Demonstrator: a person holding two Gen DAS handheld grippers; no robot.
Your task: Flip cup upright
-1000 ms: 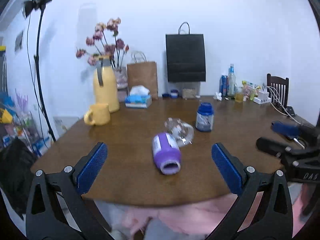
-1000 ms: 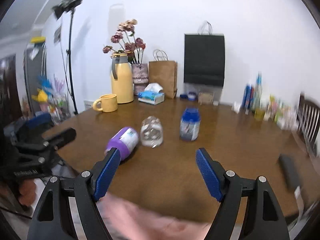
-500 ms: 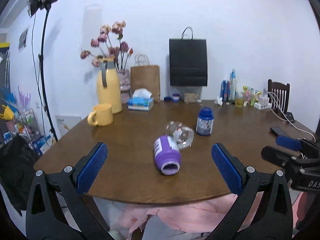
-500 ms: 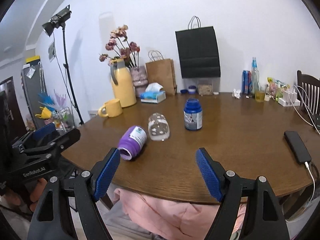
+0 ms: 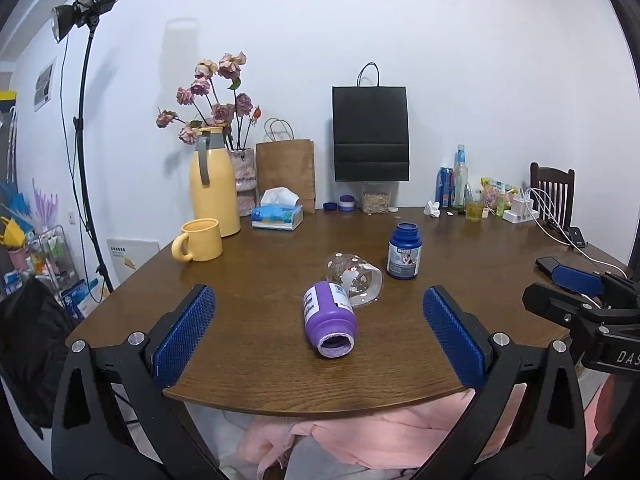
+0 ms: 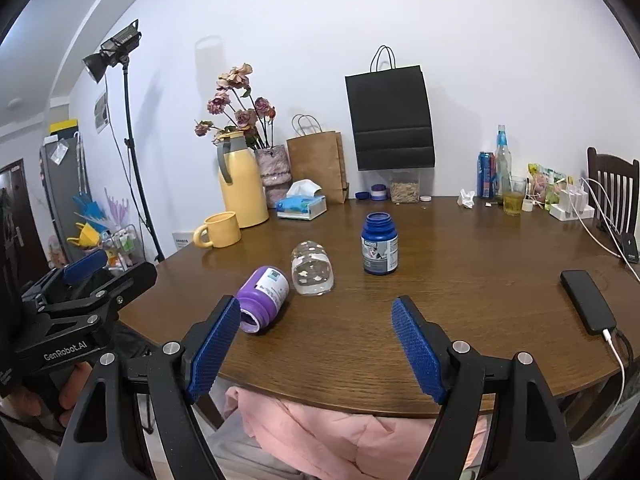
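Note:
A clear glass cup [image 5: 354, 278] with white dots lies on its side on the brown table [image 5: 260, 360], its mouth toward me; it also shows in the right wrist view [image 6: 312, 274]. A purple bottle [image 5: 329, 320] lies on its side touching it, seen too in the right wrist view [image 6: 264, 298]. My left gripper [image 5: 318, 334] is open and empty, held back over the table's near edge. My right gripper [image 6: 316, 340] is open and empty, also near the front edge. Each gripper shows at the side of the other's view.
A blue jar [image 5: 404, 251] stands upright just right of the cup. A yellow mug [image 5: 199, 240], yellow thermos [image 5: 214, 184], tissue box [image 5: 277, 216] and paper bags stand at the back left. A phone [image 6: 587, 300] lies at the right. Pink cloth [image 6: 340, 432] hangs below the front edge.
Both grippers have pulled back and steadied, so the cup and purple bottle sit slightly farther away and more centred. Nothing on the table has moved.

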